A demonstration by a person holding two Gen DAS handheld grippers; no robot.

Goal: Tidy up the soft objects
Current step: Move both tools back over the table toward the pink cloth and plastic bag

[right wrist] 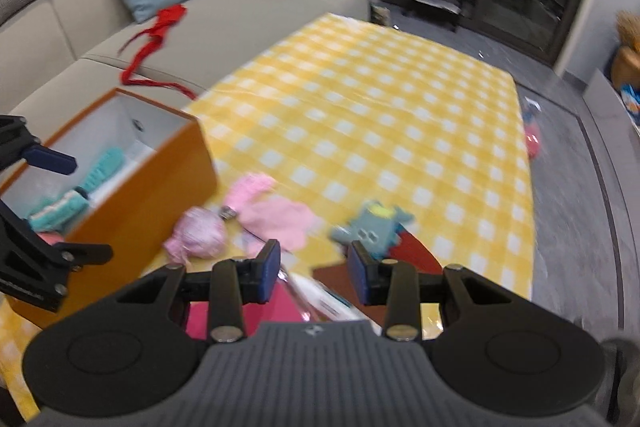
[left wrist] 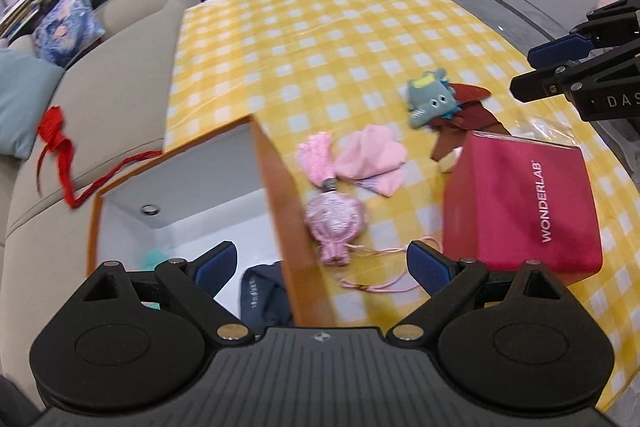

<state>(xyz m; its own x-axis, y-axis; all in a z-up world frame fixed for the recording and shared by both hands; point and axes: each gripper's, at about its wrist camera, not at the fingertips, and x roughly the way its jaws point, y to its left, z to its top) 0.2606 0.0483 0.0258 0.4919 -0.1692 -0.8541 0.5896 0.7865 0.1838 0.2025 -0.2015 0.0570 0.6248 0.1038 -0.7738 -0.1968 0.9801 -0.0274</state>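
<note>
L tongs (left wrist: pixel 320 265) wide, R tongs (right wrist: pixel 314 273) half-open, empty

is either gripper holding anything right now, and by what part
Nothing is held. The left gripper is open above the orange box's edge, and the right gripper is open too, with nothing between its jaws.

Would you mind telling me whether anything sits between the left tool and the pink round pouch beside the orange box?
Nothing visible does. The left tool hangs open, straddling the orange box wall, and the pink pouch lies uncovered on the tablecloth just ahead, against that wall.
</note>
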